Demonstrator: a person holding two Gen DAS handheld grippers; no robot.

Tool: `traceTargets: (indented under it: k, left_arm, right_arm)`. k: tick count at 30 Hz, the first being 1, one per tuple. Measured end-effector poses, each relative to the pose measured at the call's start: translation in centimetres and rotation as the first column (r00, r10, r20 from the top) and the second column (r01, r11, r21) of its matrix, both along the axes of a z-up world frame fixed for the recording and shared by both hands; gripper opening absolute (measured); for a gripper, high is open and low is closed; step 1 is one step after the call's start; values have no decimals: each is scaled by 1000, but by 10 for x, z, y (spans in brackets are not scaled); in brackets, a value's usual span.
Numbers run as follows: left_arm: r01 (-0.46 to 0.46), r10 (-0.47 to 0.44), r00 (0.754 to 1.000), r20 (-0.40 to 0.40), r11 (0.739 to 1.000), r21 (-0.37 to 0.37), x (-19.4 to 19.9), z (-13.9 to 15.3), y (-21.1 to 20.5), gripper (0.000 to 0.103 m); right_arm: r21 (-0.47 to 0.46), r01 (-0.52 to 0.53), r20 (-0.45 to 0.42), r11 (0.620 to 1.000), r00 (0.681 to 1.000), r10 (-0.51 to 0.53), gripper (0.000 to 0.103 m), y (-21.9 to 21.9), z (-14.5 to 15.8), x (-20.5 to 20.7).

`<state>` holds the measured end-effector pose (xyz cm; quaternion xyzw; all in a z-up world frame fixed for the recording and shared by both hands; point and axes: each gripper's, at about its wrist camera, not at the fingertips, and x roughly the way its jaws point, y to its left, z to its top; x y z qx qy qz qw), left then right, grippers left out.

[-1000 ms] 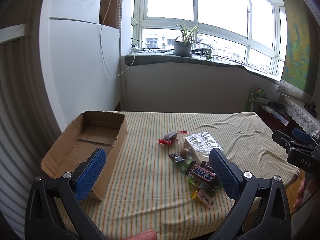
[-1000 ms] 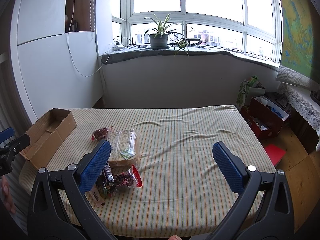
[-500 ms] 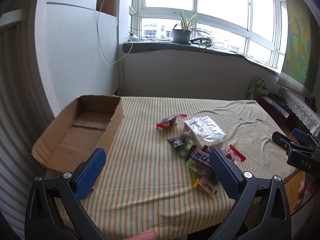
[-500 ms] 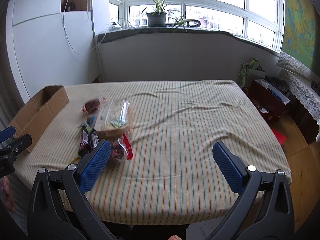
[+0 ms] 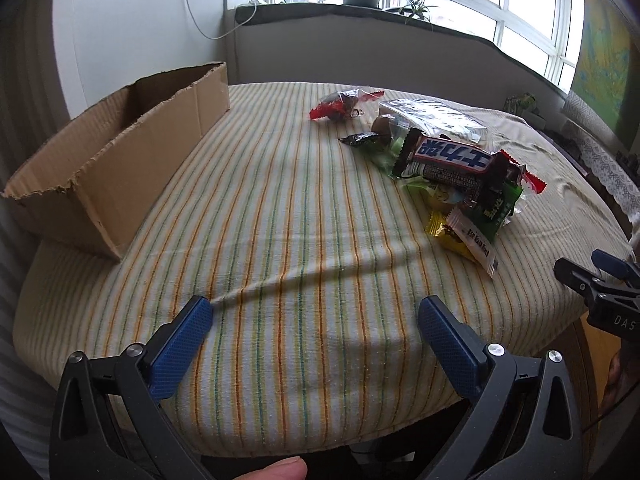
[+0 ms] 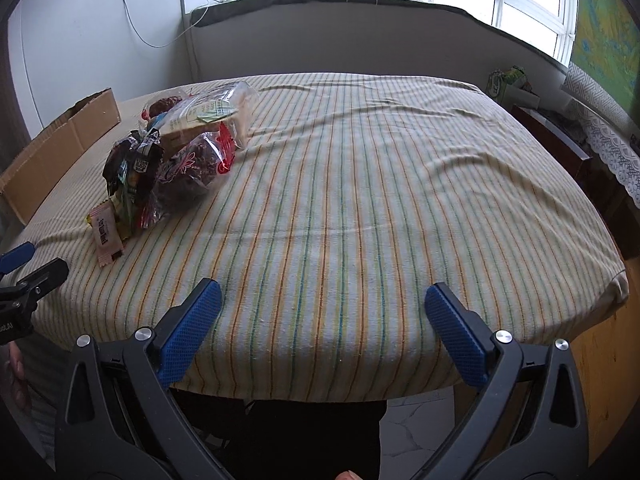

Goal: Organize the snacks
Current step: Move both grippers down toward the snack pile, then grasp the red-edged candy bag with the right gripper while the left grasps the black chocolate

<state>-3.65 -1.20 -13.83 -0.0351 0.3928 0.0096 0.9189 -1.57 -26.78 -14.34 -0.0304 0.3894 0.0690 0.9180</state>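
**Two open grippers over the striped table**

While both grippers hang over the near edge of the table, their blue fingers stand wide apart and hold nothing. The left gripper point(image 5: 314, 320) points at bare striped cloth point(image 5: 280, 220). The right gripper point(image 6: 322, 304) does too. The snack pile point(image 5: 448, 164) lies farther back on the cloth. The cardboard box point(image 5: 120, 148) sits well apart from it, at the left edge.
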Motion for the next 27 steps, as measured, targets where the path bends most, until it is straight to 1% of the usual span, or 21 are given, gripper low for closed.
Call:
traceTargets:
  k: [3,6,9,13,16,19,21,24,27]
  left_arm:
    - [10,-10,999,45,1000,-2,-3,-4,2,103]
    - [8,-8,997,76,1000,-7,-7,-5,2,103]
    - [6,-6,996,88,1000,1,-5,-5,2,103]
    - [14,-15,997,76,1000,9,1,-3,2,103]
    - [30,-29,998,55,999,-15,16,4,4,103]
    - [31,-27,999,46,997,-77,37,15,8,103]
    - [35,-29,998,54,994,-108,52,24,10,103]
    - [35,-28,997,72,993,-111,73,37,9,103]
    - [34,-23,996,83,990,-140,95,50,12,103]
  right_arm:
    - [-4,-27,60,1000,998,27,103,-1,-4,-6]
    - [2,-39,93,999,995,39,103,-1,-4,-9]
    - [7,-38,88,999,995,37,103,0,-3,-7]
    - [20,-33,70,999,997,32,103,1,-1,7]
    - [38,-48,45,998,998,46,103,4,4,26]
    - [106,-63,42,992,997,58,103,2,15,42]
    - [130,-75,48,989,996,70,103,2,23,51]
    - [170,-99,53,981,994,91,103,6,36,62]
    - [208,-120,41,971,993,114,103,9,41,71]
